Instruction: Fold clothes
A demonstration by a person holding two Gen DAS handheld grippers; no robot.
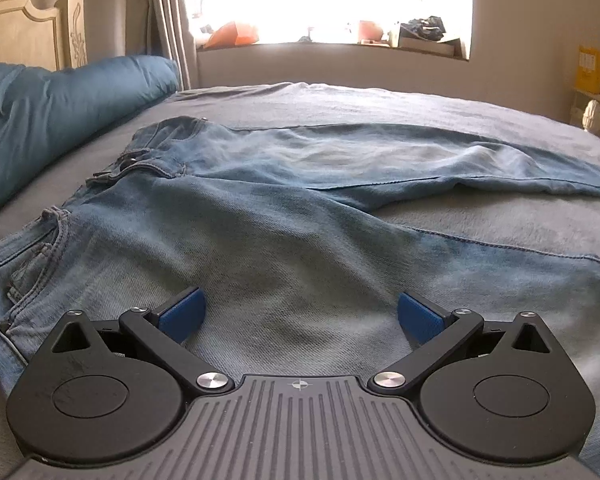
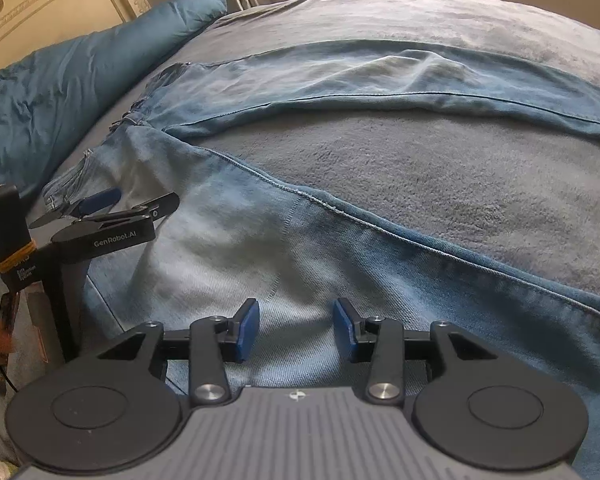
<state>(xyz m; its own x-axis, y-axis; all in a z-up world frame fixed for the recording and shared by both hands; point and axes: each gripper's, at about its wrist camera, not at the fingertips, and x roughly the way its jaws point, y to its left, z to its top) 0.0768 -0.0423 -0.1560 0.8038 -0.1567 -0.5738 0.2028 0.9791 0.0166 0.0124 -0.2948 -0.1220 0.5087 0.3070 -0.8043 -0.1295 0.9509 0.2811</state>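
Note:
A pair of light blue jeans point(image 1: 280, 240) lies spread flat on the bed, waistband to the left and both legs running off to the right in a V. My left gripper point(image 1: 300, 308) hovers low over the upper thigh of the near leg, jaws wide open and nothing between its blue pads. In the right wrist view the same jeans point(image 2: 240, 240) fill the frame. My right gripper point(image 2: 296, 316) stands open over the near leg further along, with flat denim below the gap. The left gripper point(image 2: 136, 200) shows at the left there, near the front pocket.
A grey bed cover point(image 1: 500, 224) lies under the jeans and shows between the legs point(image 2: 420, 168). A teal pillow point(image 1: 60, 112) lies along the left by the carved headboard point(image 1: 20, 24). A bright window point(image 1: 320, 0) with a cluttered sill is behind the bed.

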